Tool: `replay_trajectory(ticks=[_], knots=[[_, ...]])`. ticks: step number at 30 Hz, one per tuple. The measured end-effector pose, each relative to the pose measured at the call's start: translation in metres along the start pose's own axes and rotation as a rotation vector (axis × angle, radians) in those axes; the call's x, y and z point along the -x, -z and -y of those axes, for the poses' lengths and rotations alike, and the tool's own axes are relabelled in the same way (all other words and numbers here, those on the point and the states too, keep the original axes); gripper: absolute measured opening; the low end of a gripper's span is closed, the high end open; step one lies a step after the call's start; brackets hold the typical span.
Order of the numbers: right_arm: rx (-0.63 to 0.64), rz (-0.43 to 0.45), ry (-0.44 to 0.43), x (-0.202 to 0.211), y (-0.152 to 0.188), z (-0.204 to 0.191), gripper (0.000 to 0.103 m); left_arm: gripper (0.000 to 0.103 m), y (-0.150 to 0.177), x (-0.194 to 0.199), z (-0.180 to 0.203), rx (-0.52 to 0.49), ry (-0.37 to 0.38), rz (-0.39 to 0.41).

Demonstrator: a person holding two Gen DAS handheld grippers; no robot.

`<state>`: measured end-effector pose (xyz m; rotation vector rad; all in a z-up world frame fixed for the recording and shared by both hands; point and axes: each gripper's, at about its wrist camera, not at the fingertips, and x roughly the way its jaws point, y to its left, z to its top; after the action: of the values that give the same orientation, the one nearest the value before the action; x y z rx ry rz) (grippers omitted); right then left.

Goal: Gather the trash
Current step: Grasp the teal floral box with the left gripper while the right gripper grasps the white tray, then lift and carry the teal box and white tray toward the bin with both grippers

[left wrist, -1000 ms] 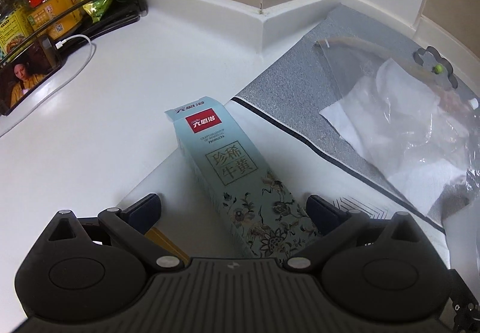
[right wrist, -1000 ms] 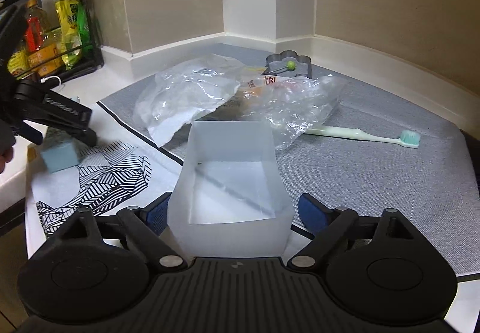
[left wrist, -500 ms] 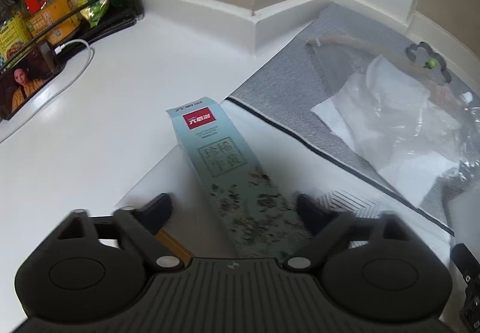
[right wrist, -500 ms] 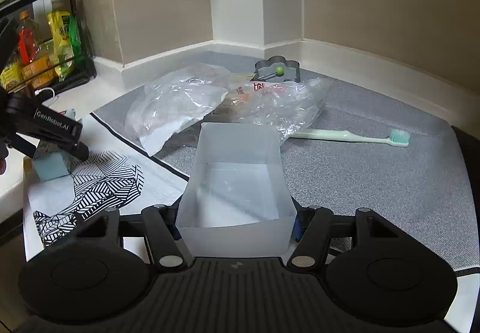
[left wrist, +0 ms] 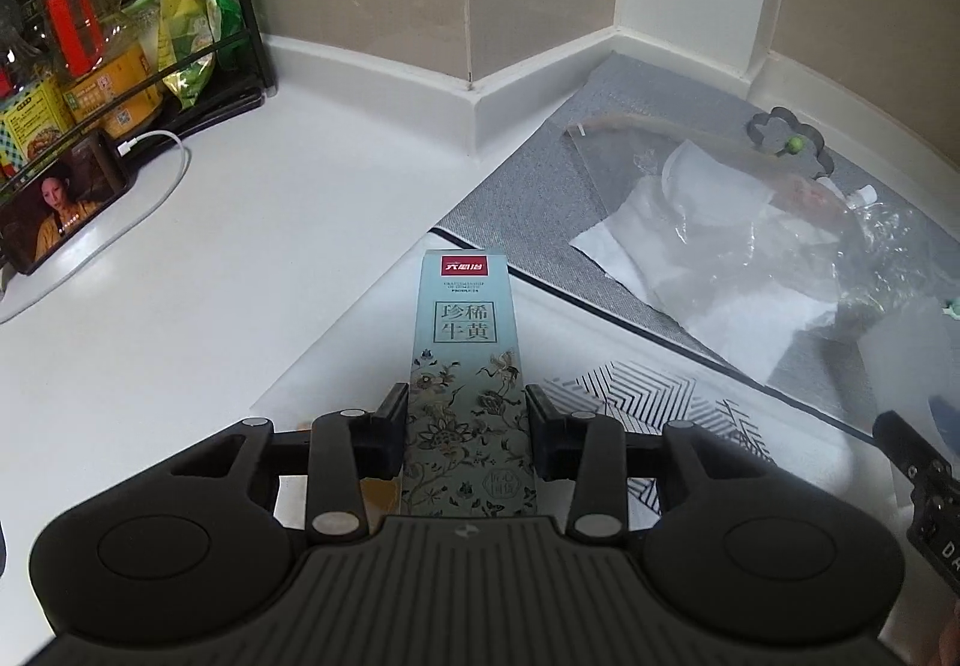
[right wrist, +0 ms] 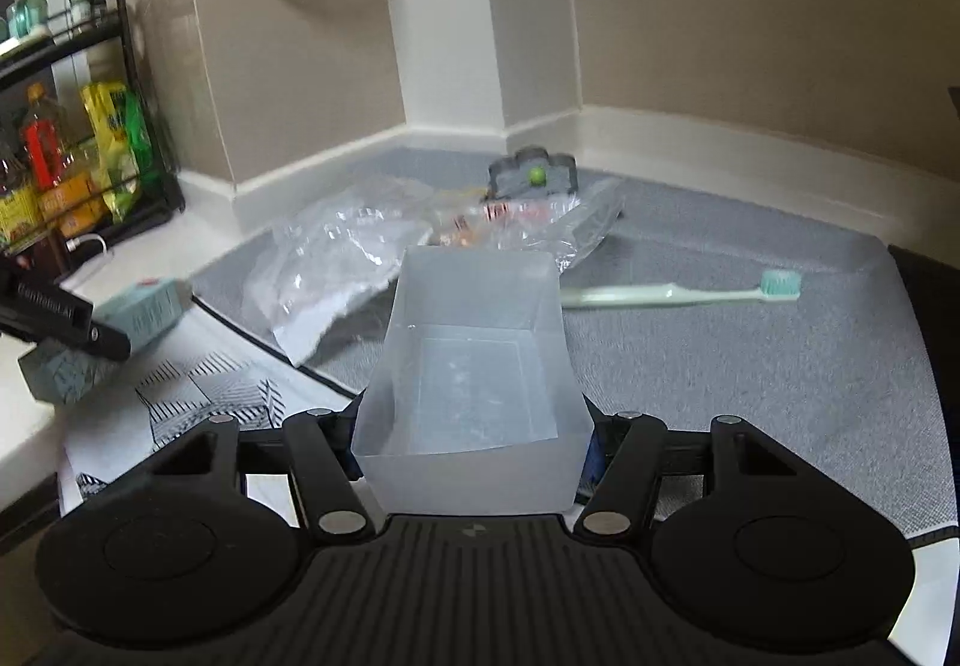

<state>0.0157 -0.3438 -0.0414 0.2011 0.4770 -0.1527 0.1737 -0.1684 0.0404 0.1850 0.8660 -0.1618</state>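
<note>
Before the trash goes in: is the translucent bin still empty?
Empty. Through the open top of the translucent bin in the right tool, its bare floor shows.

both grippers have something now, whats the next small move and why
Probably carry the pale blue carton over to the translucent plastic bin and drop it in. The left gripper is closing, its fingers flanking the carton on both sides, while the right gripper holds the bin, which looks empty and open-topped. The clear plastic bag and toothbrush lie uncollected on the grey mat.
</note>
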Motion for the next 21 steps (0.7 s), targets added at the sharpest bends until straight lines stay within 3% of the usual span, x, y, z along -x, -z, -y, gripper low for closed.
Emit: replay_trajectory(ticks=[7,14,21], knots=[[0.011,0.069,-0.036,0.008,-0.001,-0.003,0.064,0.043,0.018,0.024,-0.005,-0.014,0.038,0.023],[0.026,0.108,-0.142,0.015,0.0,-0.008,0.064,0.043,0.04,0.053,-0.013,-0.011,0.104,0.031],[0.015,0.11,-0.166,0.014,-0.001,-0.007,0.064,0.043,0.066,0.08,-0.029,0.002,0.117,0.045]])
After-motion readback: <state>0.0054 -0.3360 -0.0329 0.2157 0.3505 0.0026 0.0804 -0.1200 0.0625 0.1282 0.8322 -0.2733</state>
